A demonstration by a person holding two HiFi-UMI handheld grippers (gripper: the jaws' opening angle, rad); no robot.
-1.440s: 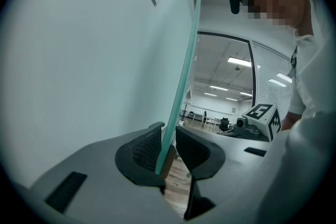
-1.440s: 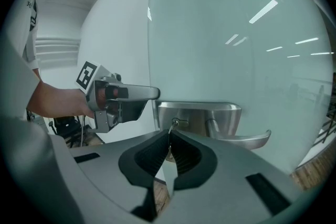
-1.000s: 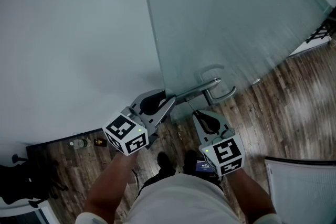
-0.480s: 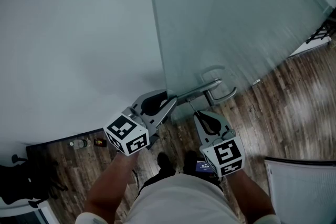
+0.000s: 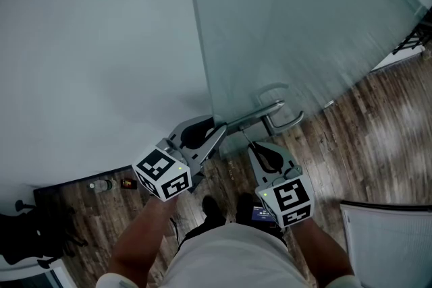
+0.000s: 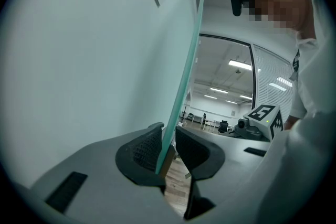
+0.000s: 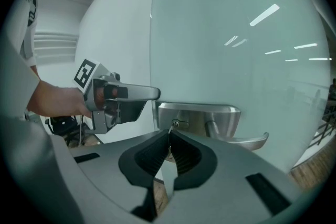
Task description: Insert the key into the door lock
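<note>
A frosted glass door [image 5: 304, 30] carries a steel lock plate [image 7: 199, 113] with a lever handle [image 7: 241, 140]. My left gripper [image 5: 217, 131] is level and has the door's free edge [image 6: 181, 81] between its pads. Its jaws [image 6: 167, 136] are closing on the glass. Just right of it, my right gripper [image 5: 250, 145] tilts down toward the lock. That gripper [image 7: 169, 134] is shut on a thin key [image 7: 170, 128], whose tip sits at the keyhole [image 7: 176, 124] on the plate's left end. How deep the key sits is hidden.
A pale wall [image 5: 94, 44] stands left of the door. Wood-plank floor [image 5: 378, 125] runs beneath. A small bottle [image 5: 101, 183] and dark gear lie on the floor at lower left. A white bin [image 5: 388, 239] is at lower right.
</note>
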